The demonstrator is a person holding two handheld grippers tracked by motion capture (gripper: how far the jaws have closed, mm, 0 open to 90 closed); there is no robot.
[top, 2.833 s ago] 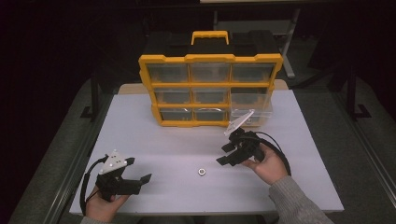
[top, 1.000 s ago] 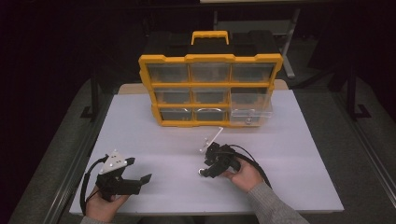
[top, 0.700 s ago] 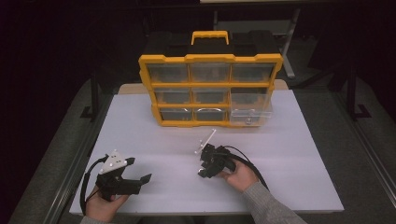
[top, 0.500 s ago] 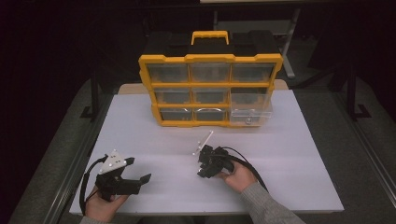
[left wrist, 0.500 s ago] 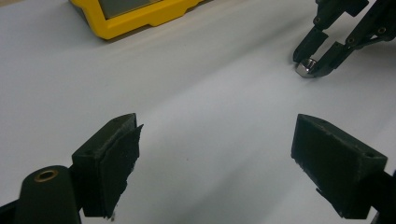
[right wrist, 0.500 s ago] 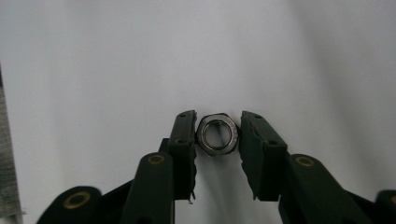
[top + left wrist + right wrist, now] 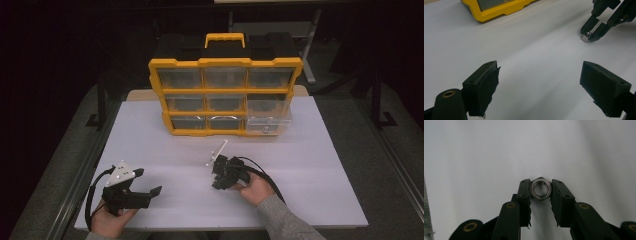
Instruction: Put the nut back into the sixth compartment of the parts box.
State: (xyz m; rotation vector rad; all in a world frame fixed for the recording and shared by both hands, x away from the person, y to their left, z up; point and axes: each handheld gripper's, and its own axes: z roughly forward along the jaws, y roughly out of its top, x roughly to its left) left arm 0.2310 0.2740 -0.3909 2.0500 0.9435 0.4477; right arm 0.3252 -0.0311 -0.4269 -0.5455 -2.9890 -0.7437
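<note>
One small silver hexagonal metal nut (image 7: 540, 189), flat on the white table (image 7: 310, 165), pinched between the just-closed jaws of the right gripper (image 7: 540, 191). One left gripper (image 7: 539, 82), jaws wide, empty. One yellow nine-drawer organiser (image 7: 225, 97) behind, one clear drawer (image 7: 269, 116) pulled out.

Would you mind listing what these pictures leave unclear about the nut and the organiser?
- Nut between the right gripper pads: hidden under that gripper in the high view.
- Whether the nut has left the table: cannot tell.
- Organiser drawers: contents too small and blurred in the high view.
- Organiser in the left gripper view: cut off by the top edge.
</note>
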